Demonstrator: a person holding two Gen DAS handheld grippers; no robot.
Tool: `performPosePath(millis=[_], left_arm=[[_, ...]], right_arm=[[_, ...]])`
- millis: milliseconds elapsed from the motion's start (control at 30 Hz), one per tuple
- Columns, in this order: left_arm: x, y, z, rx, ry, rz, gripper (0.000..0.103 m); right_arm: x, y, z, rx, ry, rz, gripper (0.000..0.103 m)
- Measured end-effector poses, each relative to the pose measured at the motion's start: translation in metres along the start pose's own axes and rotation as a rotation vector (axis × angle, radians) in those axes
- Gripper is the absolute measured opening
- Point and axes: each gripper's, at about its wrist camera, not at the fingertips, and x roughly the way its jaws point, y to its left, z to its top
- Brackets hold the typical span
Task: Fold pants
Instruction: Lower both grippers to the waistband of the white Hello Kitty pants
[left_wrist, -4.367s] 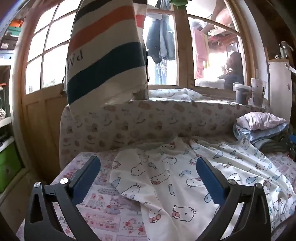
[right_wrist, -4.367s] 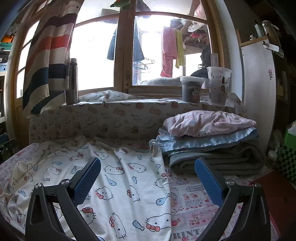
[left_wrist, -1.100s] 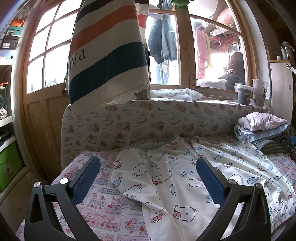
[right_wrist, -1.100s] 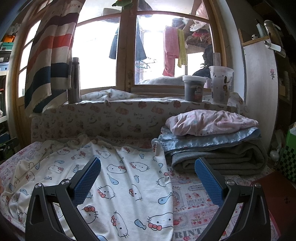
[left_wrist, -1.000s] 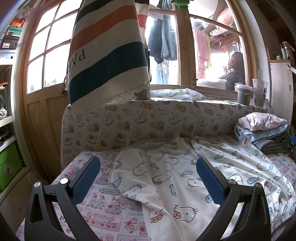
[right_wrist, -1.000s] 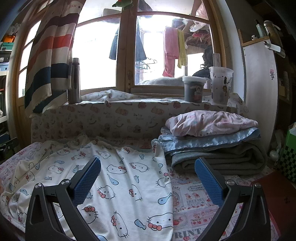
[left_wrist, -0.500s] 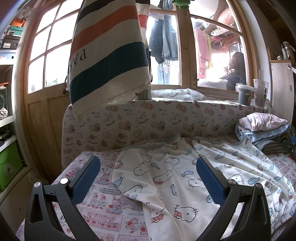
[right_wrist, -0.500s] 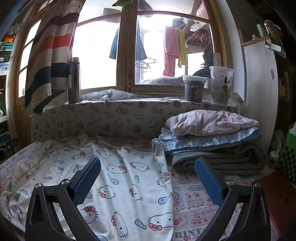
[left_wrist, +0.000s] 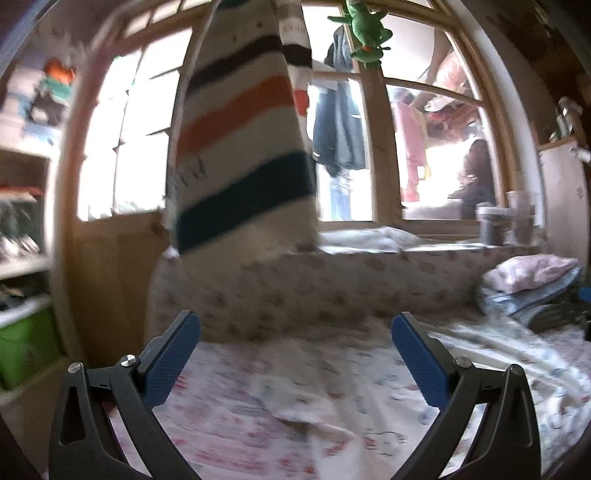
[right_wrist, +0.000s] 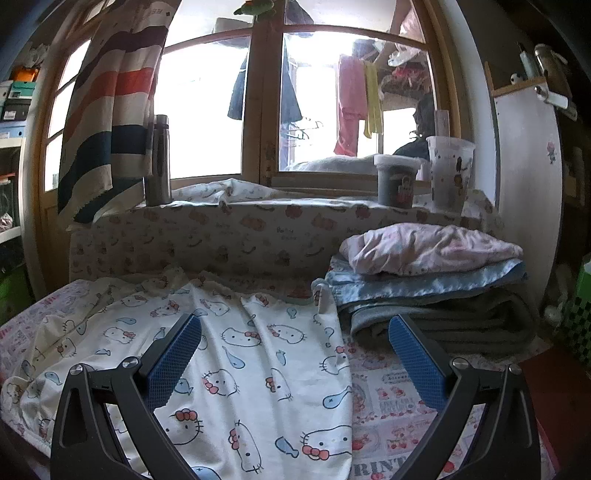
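Right gripper (right_wrist: 294, 345) jaws spread wide, holding nothing, above the cat-print pants (right_wrist: 236, 354) lying flat on the bed (right_wrist: 388, 384); folded blankets (right_wrist: 436, 295) just beside.

My pants (right_wrist: 236, 354) are soft matt printed cloth. My right gripper (right_wrist: 293, 354) has black matt plastic arms with dimpled blue pads. Upper left, the flask (right_wrist: 159, 162) looks brushed metal; the window frame (right_wrist: 262, 110) is wood.

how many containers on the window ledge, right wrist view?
3: a dark metal flask at the left by the striped cloth, a lidded grey tub and a printed plastic cup together at the right. Others may be hidden.
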Motion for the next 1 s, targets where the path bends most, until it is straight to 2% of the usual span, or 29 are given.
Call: performPosePath(millis=[33,167,400,500,667,767,900,1000], left_arm=[[-0.001,0.001,0.003,0.004,0.008,-0.001,0.103],[-0.004,0.011,0.013,-0.053,0.059,-0.083,0.103],[-0.003,0.016,0.03,-0.051,0.045,-0.097,0.103],[0.006,0.012,0.041,-0.01,0.026,-0.084,0.103],[0.042,0.003,0.057,0.061,0.056,-0.116,0.103],[0.072,-0.002,0.065,0.102,0.055,-0.055,0.103],[0.116,0.008,0.081,0.017,0.116,-0.075,0.103],[0.14,0.014,0.082,0.004,0.188,-0.064,0.103]], right_arm=[[-0.001,0.002,0.0,-0.007,-0.007,-0.021,0.102],[-0.011,0.014,0.004,-0.03,-0.042,-0.076,0.102],[-0.021,0.043,0.04,-0.124,-0.046,0.033,0.102],[-0.015,0.055,0.054,-0.135,-0.044,0.086,0.102],[0.004,0.074,0.075,-0.095,0.03,0.155,0.102],[0.013,0.096,0.092,-0.131,0.054,0.128,0.102],[0.029,0.122,0.118,-0.136,0.101,0.112,0.102],[0.047,0.135,0.136,-0.131,0.103,0.152,0.102]])
